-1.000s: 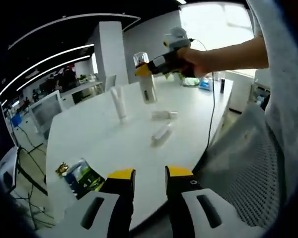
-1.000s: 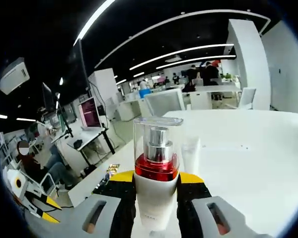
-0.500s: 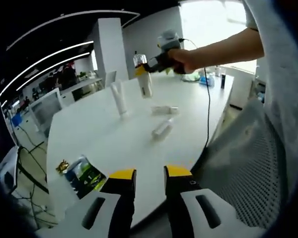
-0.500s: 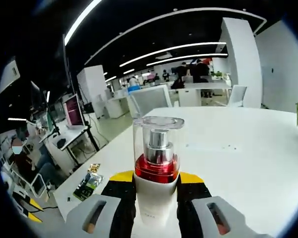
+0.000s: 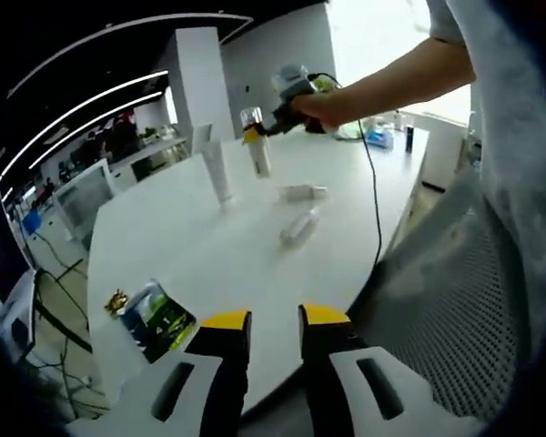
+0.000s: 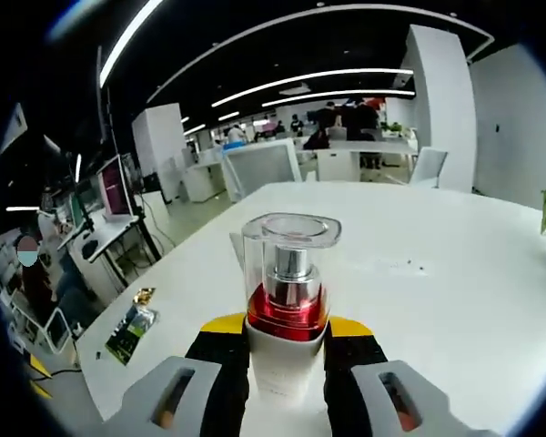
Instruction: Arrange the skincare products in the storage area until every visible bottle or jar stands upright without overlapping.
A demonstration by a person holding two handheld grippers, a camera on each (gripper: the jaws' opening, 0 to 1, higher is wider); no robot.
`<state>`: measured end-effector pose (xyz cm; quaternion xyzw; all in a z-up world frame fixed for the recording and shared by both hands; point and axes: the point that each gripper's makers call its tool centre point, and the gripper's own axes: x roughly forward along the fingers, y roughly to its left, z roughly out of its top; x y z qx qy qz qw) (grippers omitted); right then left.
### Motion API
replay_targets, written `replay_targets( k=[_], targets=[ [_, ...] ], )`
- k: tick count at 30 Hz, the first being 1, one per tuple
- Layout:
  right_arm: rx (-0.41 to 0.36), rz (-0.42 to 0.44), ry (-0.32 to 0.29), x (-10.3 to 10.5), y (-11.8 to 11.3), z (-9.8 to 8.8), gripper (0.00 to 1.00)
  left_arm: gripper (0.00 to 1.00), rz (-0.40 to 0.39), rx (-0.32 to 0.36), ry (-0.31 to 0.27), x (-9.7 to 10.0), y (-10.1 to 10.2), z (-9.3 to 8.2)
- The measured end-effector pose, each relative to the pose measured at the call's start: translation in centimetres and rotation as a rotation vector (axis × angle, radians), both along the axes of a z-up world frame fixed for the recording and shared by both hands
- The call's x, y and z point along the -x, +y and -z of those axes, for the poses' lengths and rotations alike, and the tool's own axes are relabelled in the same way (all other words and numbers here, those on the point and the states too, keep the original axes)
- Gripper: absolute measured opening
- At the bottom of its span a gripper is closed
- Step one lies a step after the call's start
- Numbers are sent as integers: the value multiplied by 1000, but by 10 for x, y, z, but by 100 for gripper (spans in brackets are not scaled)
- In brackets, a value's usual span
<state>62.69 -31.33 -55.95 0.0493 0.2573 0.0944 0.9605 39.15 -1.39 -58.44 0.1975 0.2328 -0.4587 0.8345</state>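
The right tool (image 6: 287,350) clamps the white body of a stiff, likely slippery pump bottle (image 6: 288,314) upright above the counter (image 6: 455,273), while the left tool (image 5: 264,332) hangs open, empty.

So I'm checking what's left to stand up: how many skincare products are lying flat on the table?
2. One tube lies past the middle of the white table; the second tube lies just nearer the left gripper. Others may be out of frame.
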Motion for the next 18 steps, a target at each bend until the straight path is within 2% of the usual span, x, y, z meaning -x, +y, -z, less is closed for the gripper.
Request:
replay_targets(
  k=[9,18],
  targets=[
    [29,23,14,-21,-19,12,24,17,1,-22,11,0,1,5],
    [29,42,25,-34,-26,25,24,15,9,-51,19,2,3,10]
  ],
)
